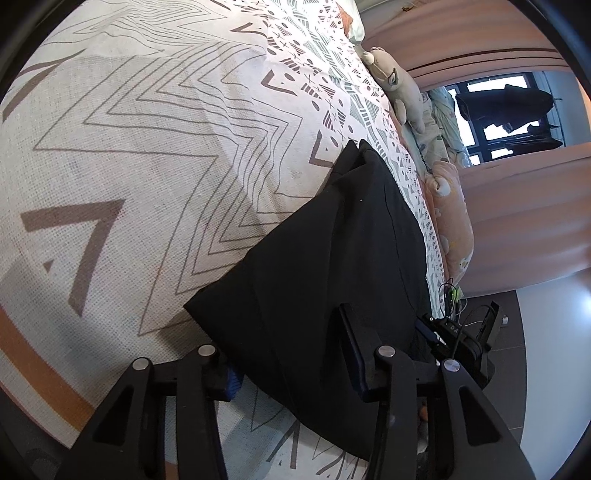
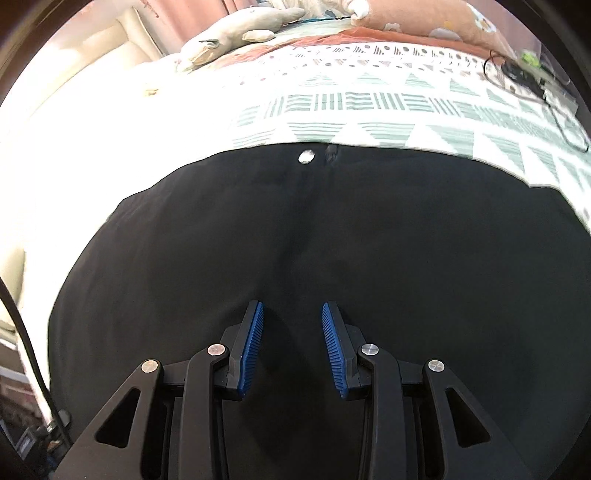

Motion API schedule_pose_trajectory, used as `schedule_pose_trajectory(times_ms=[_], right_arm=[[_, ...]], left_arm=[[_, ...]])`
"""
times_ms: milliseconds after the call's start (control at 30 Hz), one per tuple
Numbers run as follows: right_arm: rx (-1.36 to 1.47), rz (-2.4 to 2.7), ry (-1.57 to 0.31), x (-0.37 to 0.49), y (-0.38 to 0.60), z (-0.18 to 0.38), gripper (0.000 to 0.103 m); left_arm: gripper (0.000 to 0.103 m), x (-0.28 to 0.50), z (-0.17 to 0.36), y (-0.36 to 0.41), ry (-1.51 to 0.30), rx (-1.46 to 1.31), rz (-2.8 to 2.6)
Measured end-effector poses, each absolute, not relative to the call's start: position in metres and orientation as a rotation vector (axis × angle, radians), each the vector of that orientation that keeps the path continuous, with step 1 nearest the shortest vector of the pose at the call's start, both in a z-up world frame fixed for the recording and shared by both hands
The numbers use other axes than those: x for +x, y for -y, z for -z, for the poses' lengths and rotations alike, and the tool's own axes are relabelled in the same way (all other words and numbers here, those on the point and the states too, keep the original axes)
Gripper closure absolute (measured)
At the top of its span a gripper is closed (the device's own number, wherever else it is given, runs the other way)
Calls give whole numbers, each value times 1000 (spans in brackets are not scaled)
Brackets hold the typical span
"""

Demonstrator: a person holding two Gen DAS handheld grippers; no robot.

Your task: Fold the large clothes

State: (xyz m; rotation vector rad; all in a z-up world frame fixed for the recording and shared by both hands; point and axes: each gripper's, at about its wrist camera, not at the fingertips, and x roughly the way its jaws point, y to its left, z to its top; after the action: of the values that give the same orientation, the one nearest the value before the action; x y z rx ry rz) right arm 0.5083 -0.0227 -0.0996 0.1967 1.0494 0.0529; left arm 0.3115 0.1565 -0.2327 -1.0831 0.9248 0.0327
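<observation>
though the black garment (image 1: 332,266) already lies doubled on the patterned bedspread (image 1: 140,147), the fold looks only partly made, so the step in hand seems to be taking hold of an edge for the next fold. on the left, the left gripper (image 1: 291,365) straddles the near edge of the cloth, which lies between its fingers; one finger is mostly hidden behind the fabric, so i cannot tell whether the pads actually pinch it. its next move probably calls for a firm nip on that edge before any lifting, or the layers may slip apart. on the right, the right gripper (image 2: 293,347) hangs over the middle of the dark cloth with its fingers part open and nothing between the blue pads (image 2: 253,343). a small pale button (image 2: 306,156) shows near the garment's far edge. a plush toy (image 2: 236,31) lies well beyond. no container appears in either view, so there is nothing to report held in one.
</observation>
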Motion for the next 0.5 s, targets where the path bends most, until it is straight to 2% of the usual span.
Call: schedule_pose_trajectory(times_ms=[133, 300, 500], right_arm=[[155, -21, -1047, 526, 15, 104, 72], [138, -24, -1039, 530, 0, 110, 72], [128, -82, -955, 487, 1, 84, 72]], left_arm=[[63, 313, 234, -157, -928, -1088, -38], [82, 313, 226, -158, -893, -1097, 13], [87, 309, 207, -159, -825, -1132, 97]])
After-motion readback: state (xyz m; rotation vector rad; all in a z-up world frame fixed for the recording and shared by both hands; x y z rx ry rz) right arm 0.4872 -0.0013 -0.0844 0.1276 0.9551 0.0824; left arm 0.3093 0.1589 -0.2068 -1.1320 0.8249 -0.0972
